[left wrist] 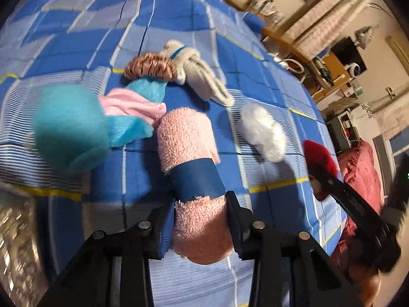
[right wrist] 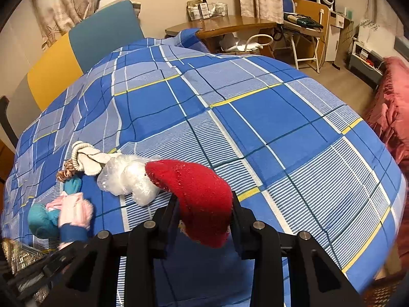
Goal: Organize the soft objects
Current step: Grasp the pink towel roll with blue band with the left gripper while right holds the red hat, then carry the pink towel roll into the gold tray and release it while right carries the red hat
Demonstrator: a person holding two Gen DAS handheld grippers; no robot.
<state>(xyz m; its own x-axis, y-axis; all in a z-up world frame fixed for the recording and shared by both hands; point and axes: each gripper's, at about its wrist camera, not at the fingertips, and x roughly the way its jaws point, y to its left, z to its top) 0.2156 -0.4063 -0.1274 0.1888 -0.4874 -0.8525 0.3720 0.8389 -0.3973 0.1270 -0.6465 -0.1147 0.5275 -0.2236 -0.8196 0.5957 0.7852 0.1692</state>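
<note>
My left gripper (left wrist: 202,204) is shut on a rolled pink towel (left wrist: 186,138) with a dark blue band, its far end pointing out over the blue plaid quilt (left wrist: 163,15). Behind it lie a teal plush (left wrist: 69,125), a pink cloth (left wrist: 130,105), a brown scrunchie (left wrist: 150,69), knotted beige socks (left wrist: 196,74) and a white fluffy item (left wrist: 263,130). My right gripper (right wrist: 204,204) is shut on a red fuzzy item (right wrist: 199,192), held just above the quilt (right wrist: 255,115) beside the white item (right wrist: 130,179). The pink towel (right wrist: 76,212) shows at lower left in the right wrist view.
A teal and yellow headboard (right wrist: 102,33) stands at the bed's far end. Beyond the bed are a wooden desk (right wrist: 230,25) and a chair (right wrist: 304,38). A red blanket (right wrist: 391,107) lies off the right edge. The quilt's right half is bare.
</note>
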